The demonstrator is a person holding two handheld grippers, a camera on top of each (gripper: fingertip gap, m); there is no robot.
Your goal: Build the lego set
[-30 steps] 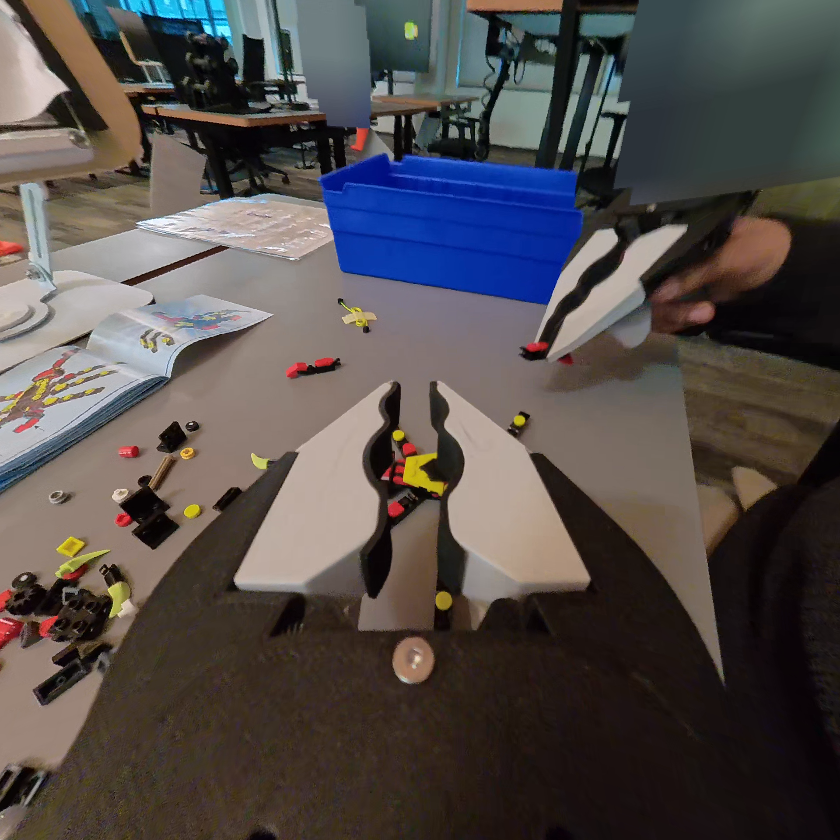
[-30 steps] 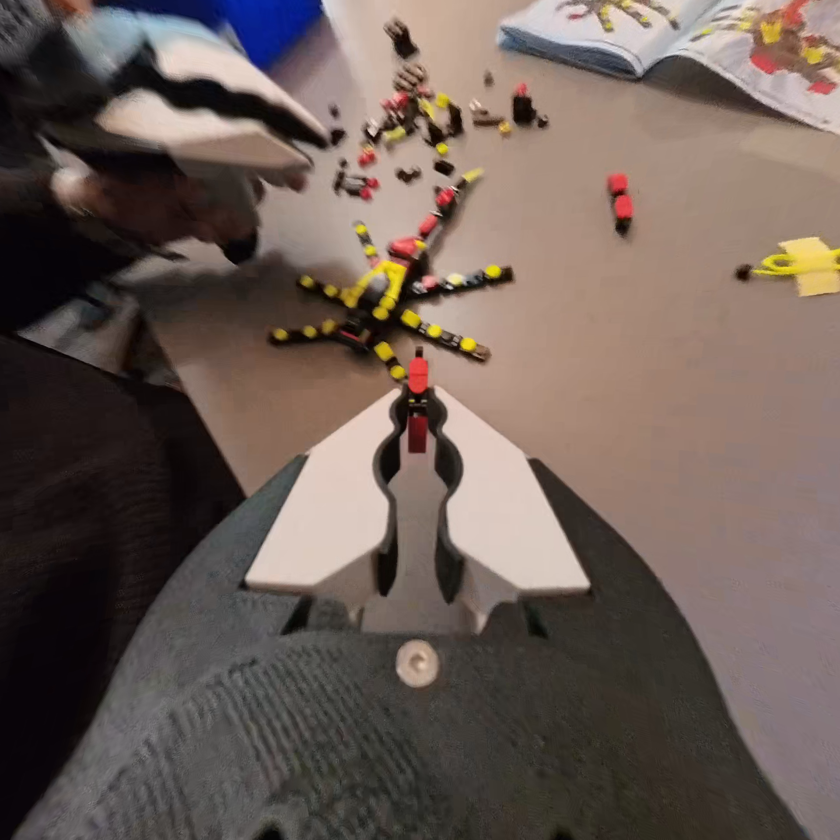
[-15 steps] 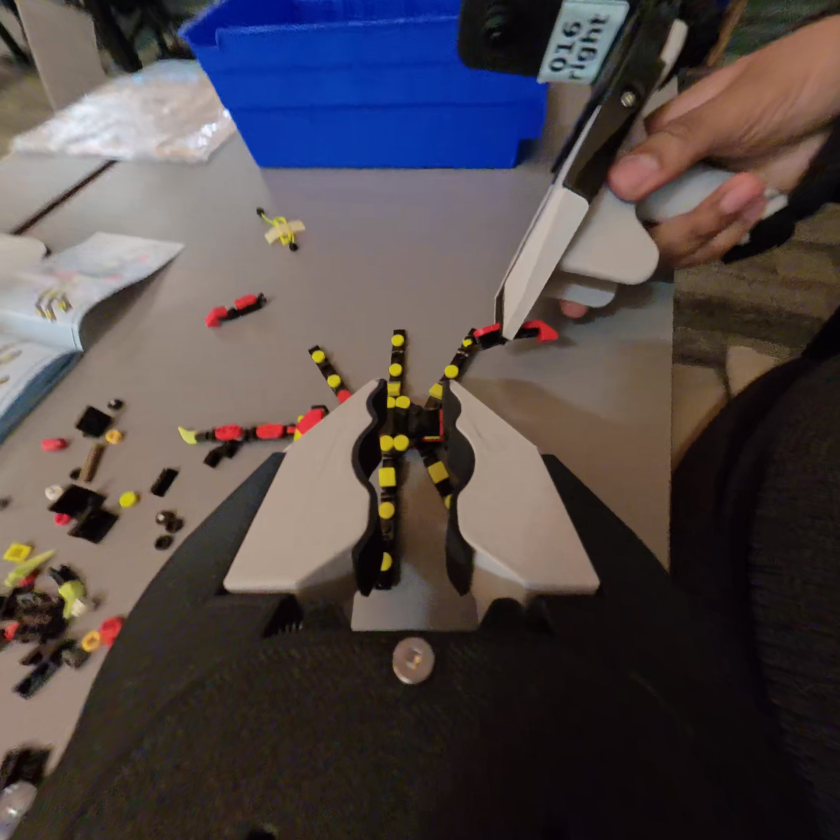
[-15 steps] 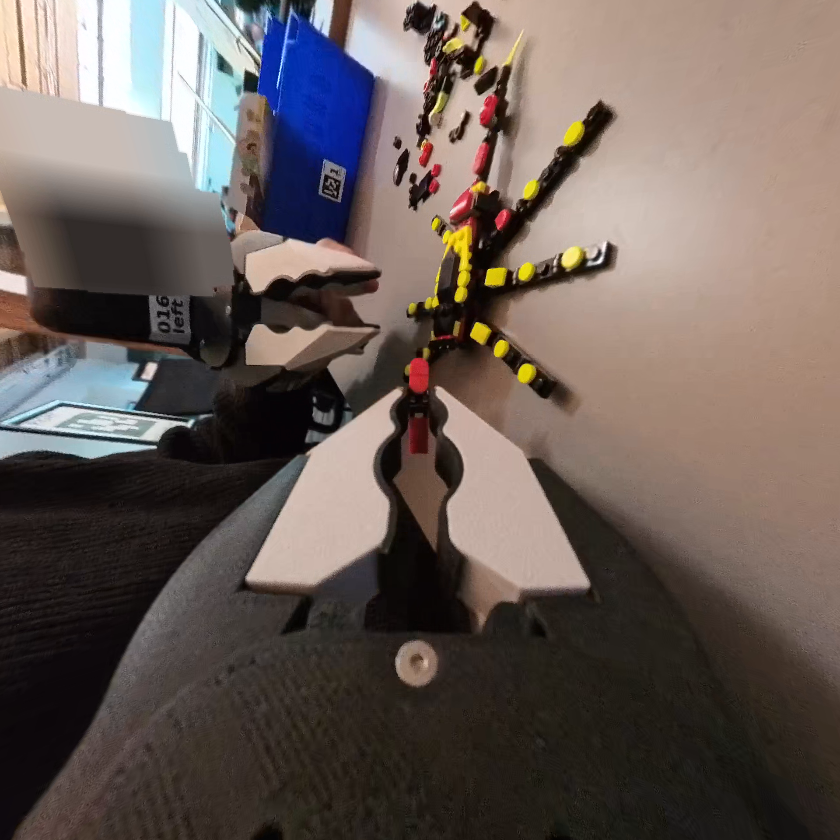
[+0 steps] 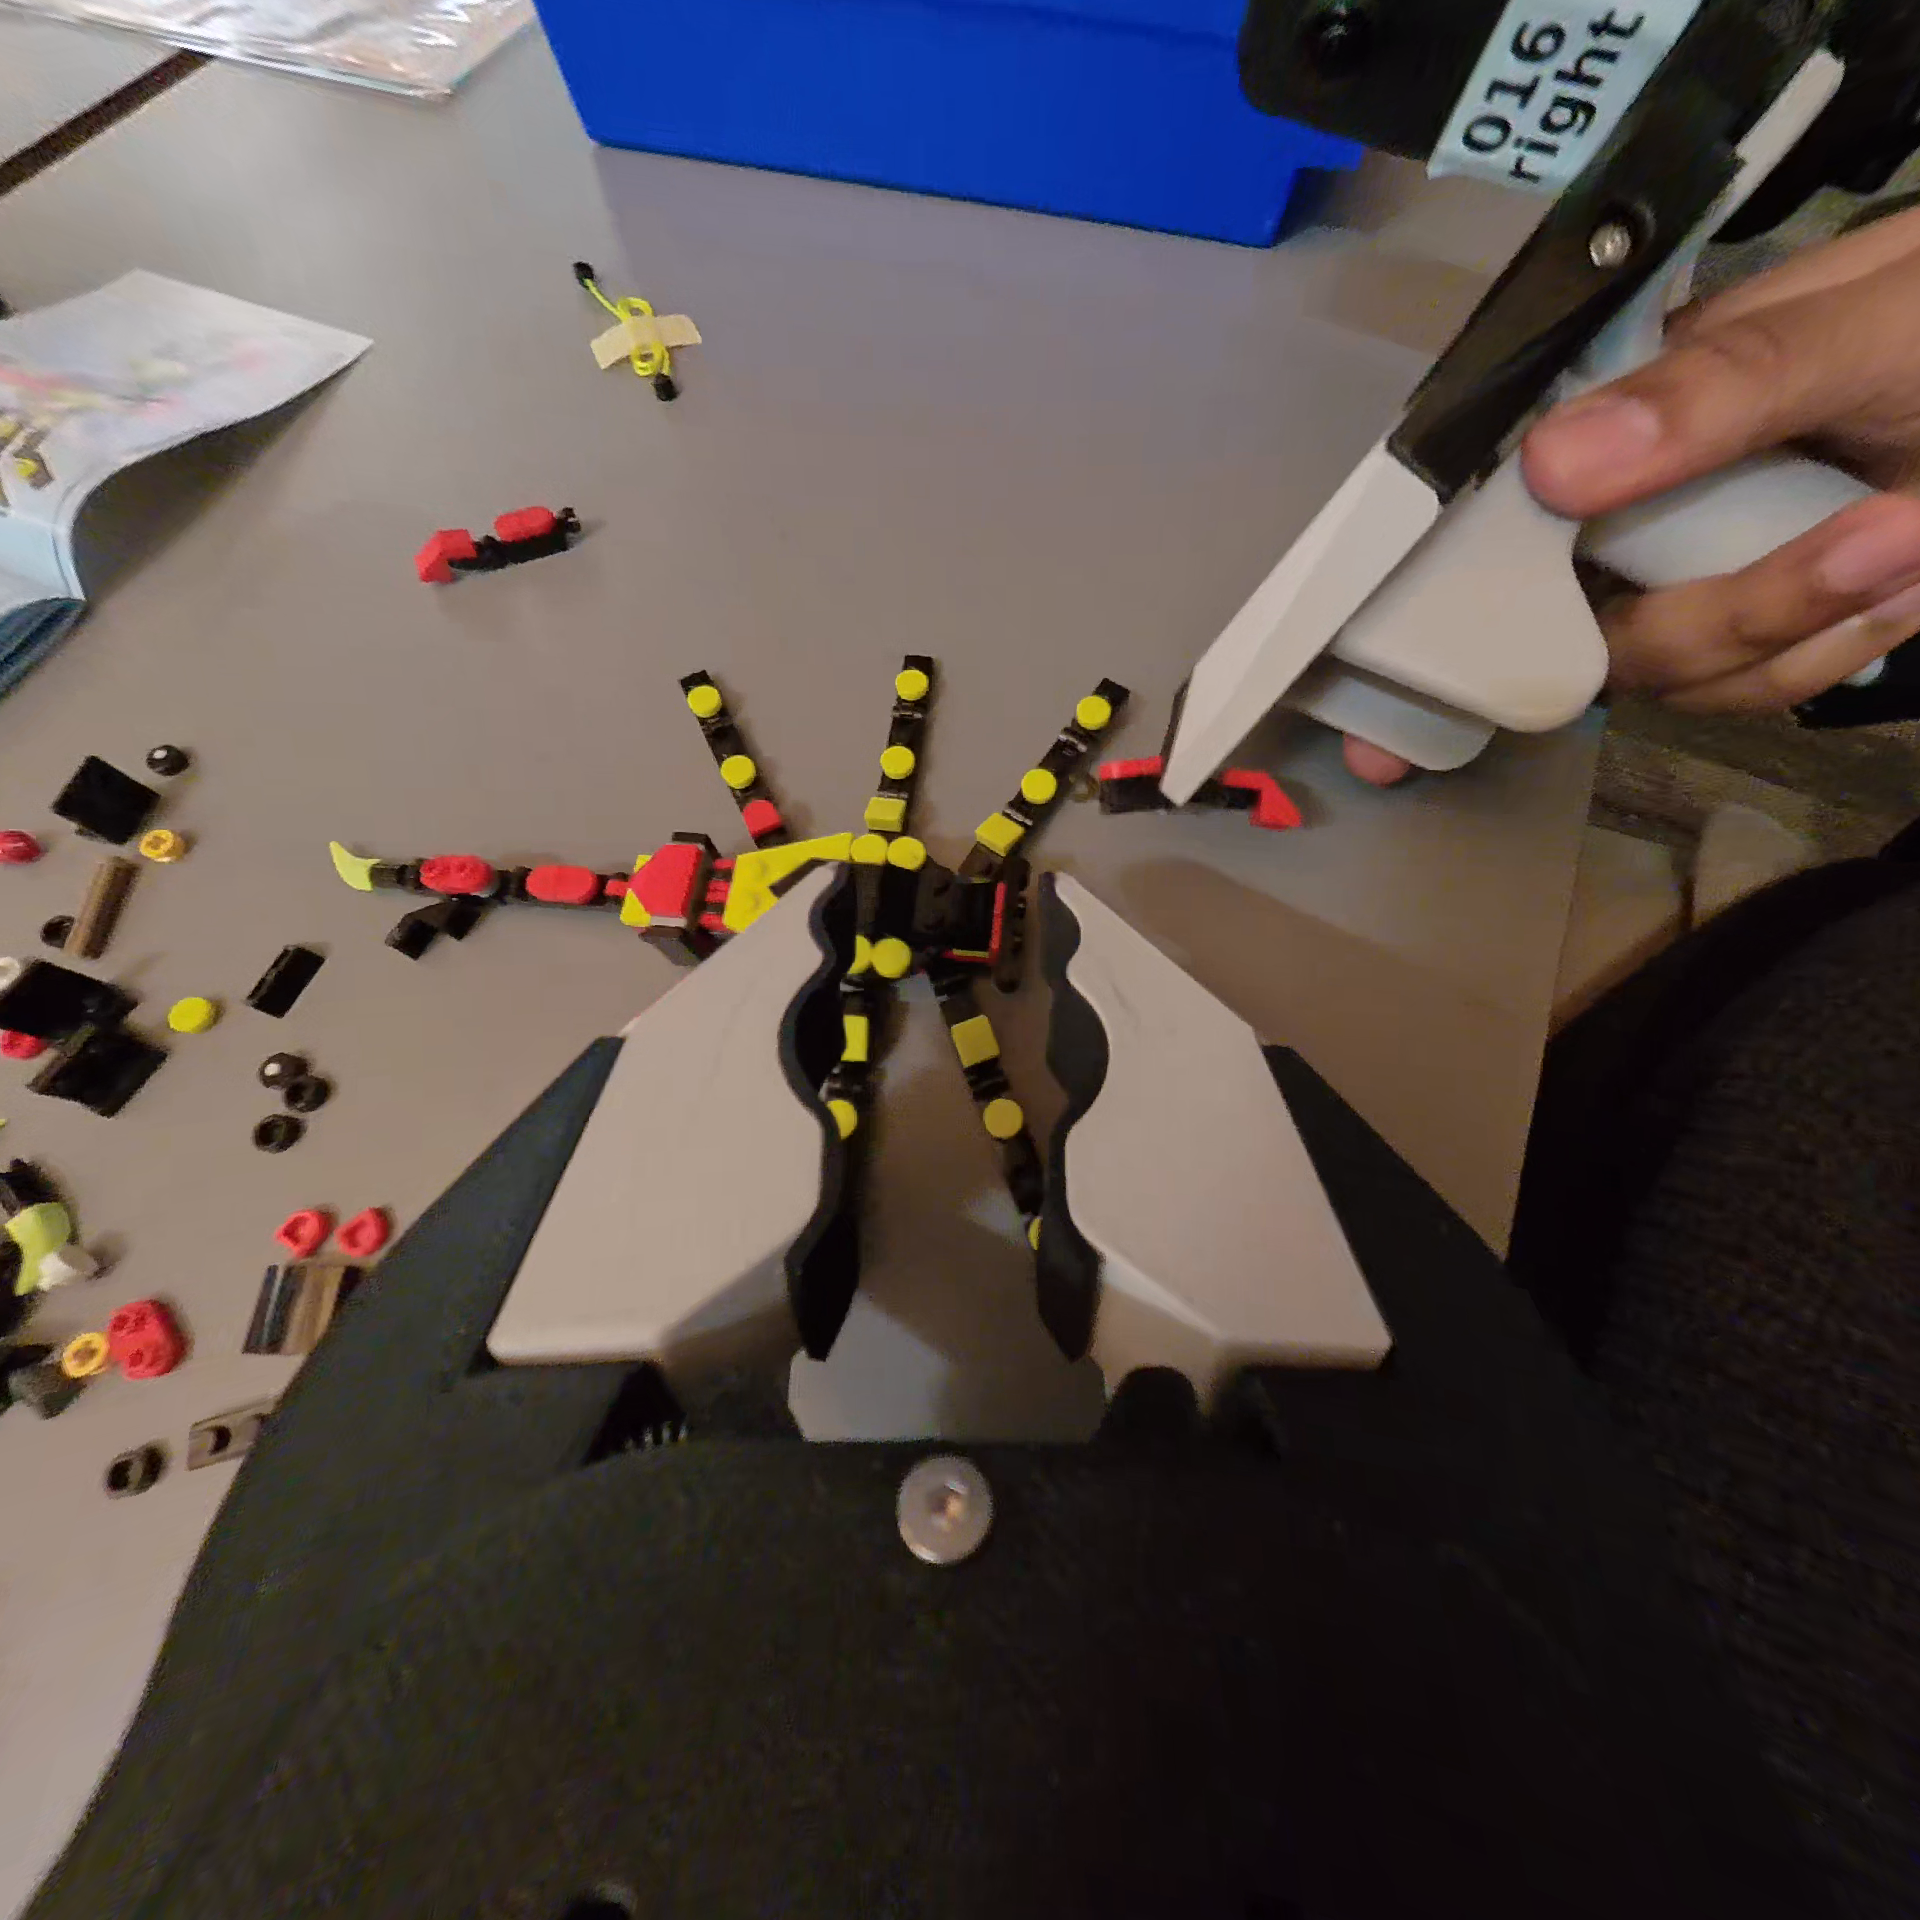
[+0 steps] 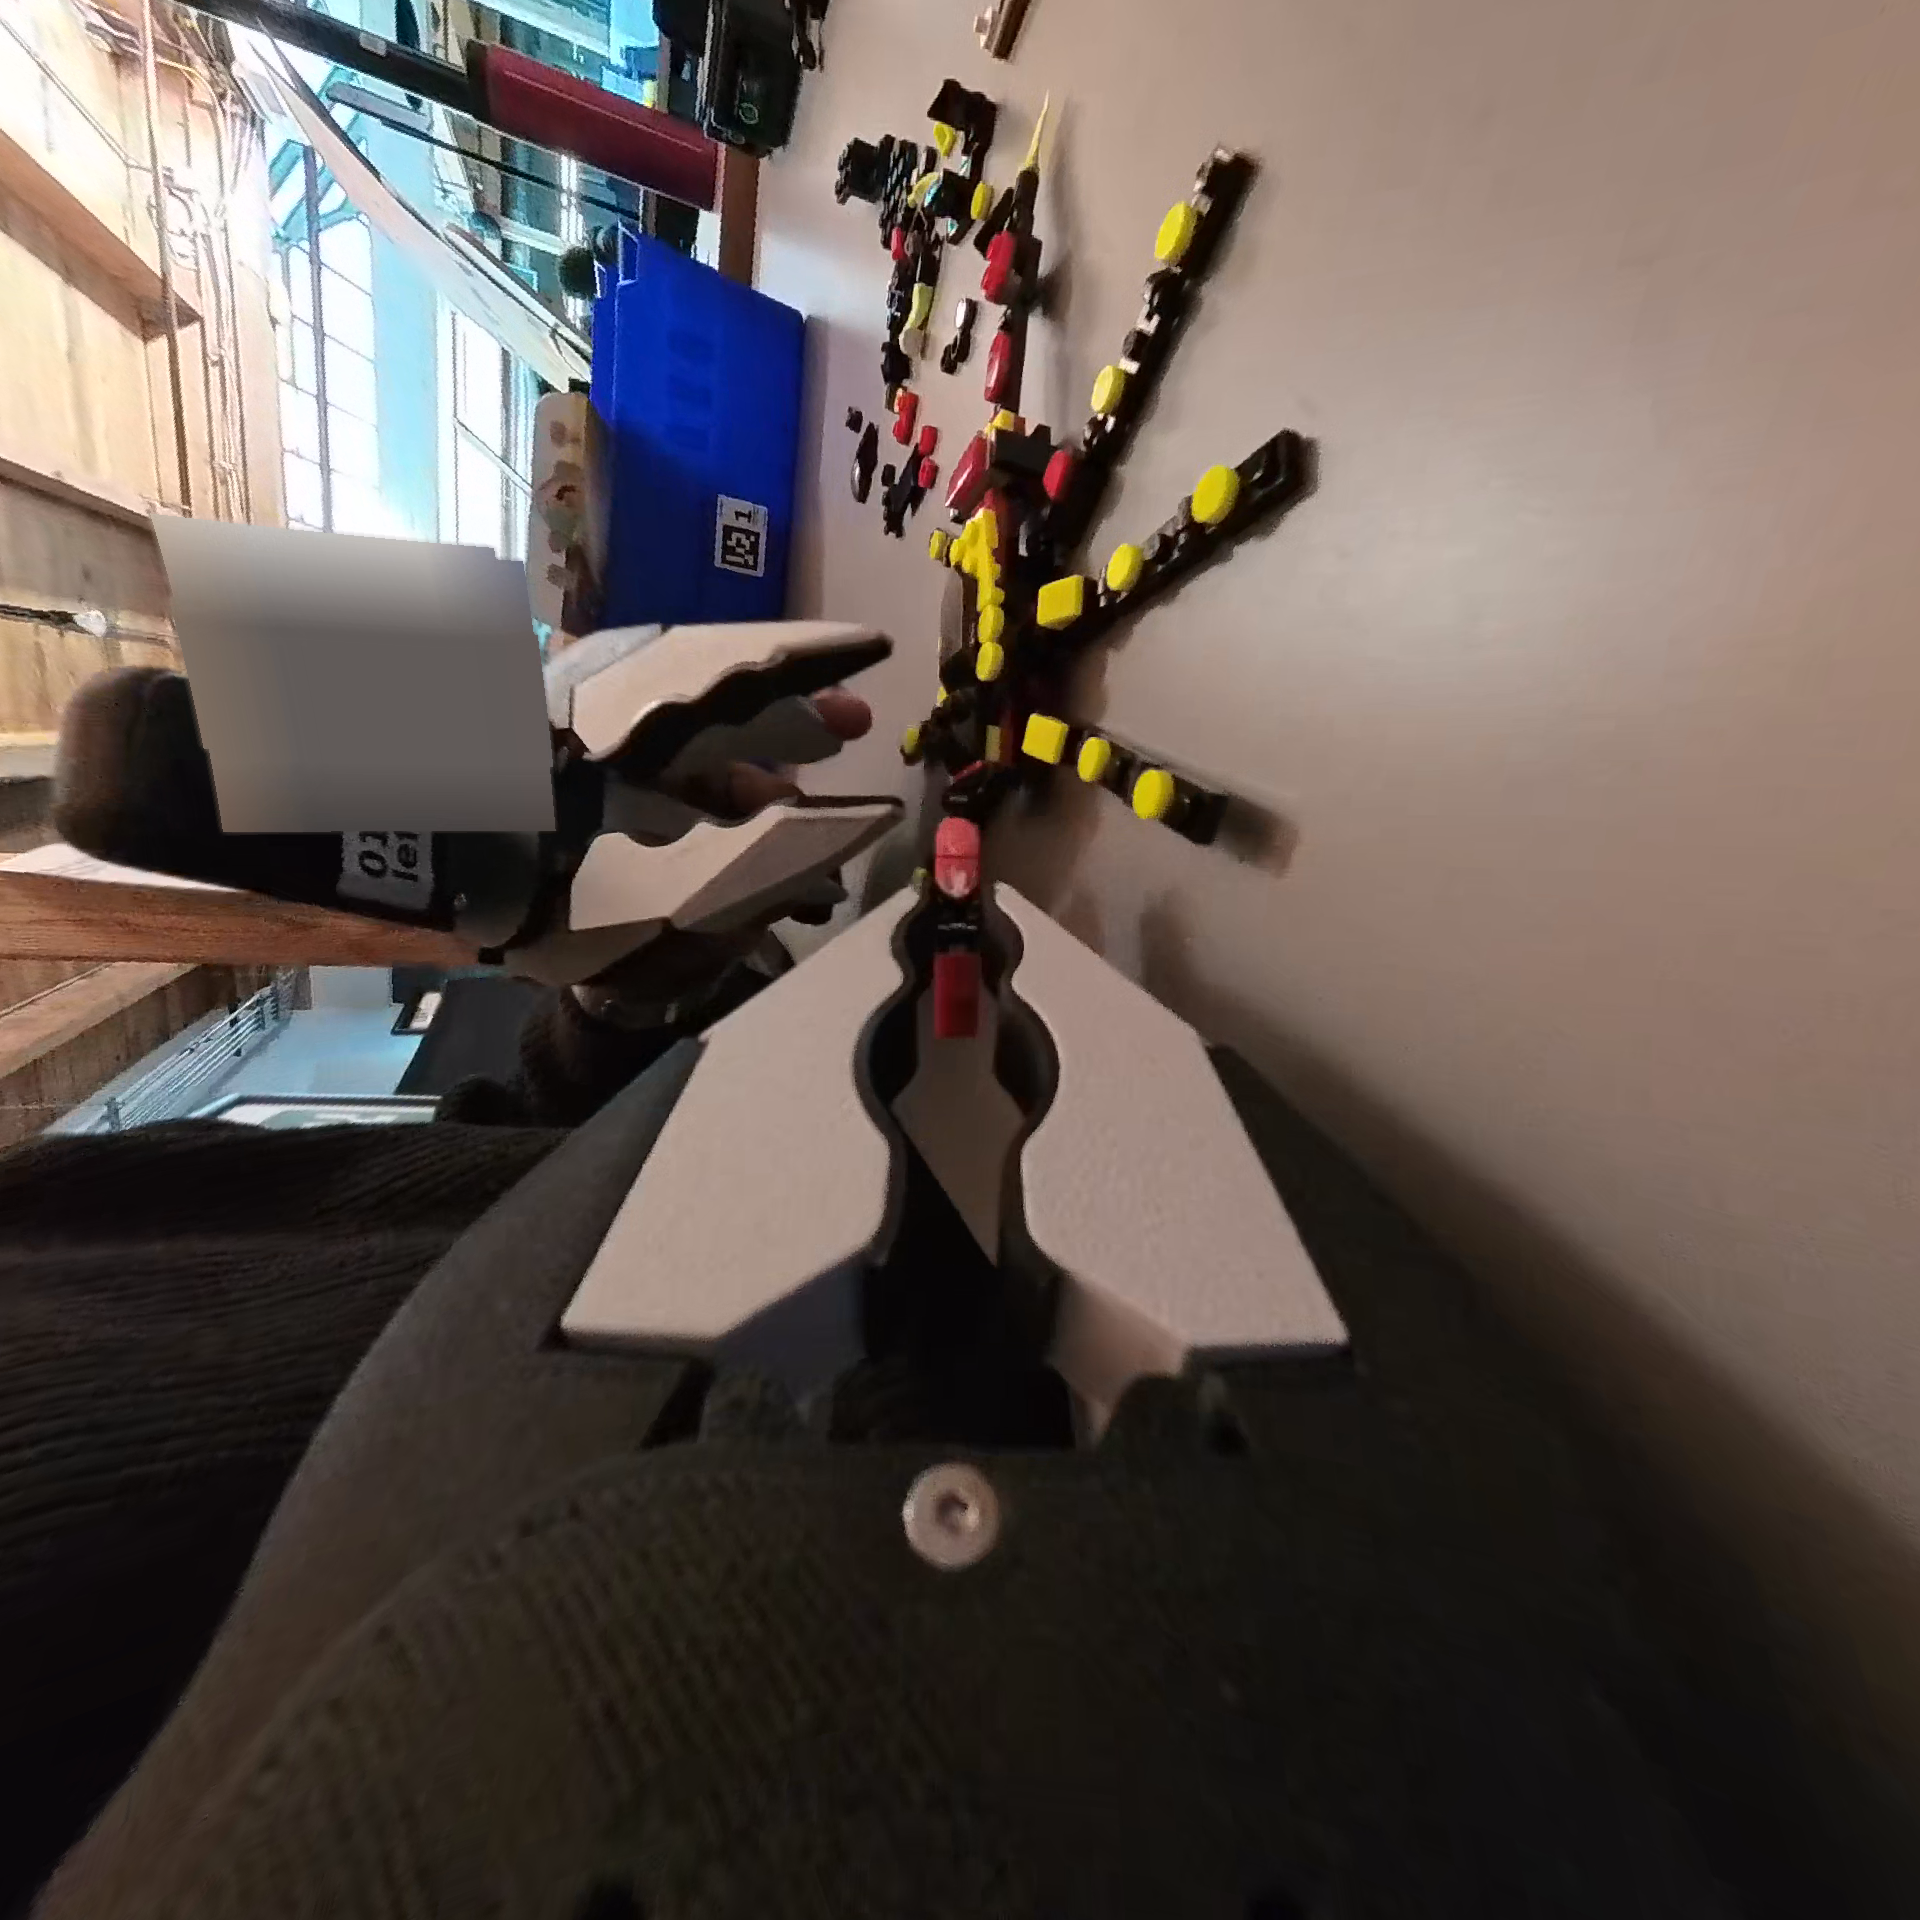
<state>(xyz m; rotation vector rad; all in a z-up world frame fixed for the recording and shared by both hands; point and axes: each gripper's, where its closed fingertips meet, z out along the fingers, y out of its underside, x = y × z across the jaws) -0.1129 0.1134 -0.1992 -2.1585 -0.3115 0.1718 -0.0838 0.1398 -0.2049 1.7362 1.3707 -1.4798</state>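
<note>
The left gripper (image 5: 940,904) hovered with its jaws spread over the black middle of a brick-built scorpion model (image 5: 914,914) lying flat on the grey table (image 5: 935,468). The model's body sat between the fingertips with a gap showing at the right pad, so nothing was gripped. Two yellow-studded legs ran back between the fingers; three more fanned out ahead of the tips, and the red tail reached off to the left.

The right gripper (image 6: 954,920) was pinched on a small red-and-black segment (image 6: 954,935), its red end poking past the tips, just short of the model's nearest end.

The model looked light and rigid in each brick but weak at its thin joints: legs and tail would likely pop off or swivel under side load. The blocky central body seemed the safest place to clamp. Loose bricks (image 5: 145,1340) lay scattered left of the left jaws, a blue bin (image 5: 935,104) far ahead.
</note>
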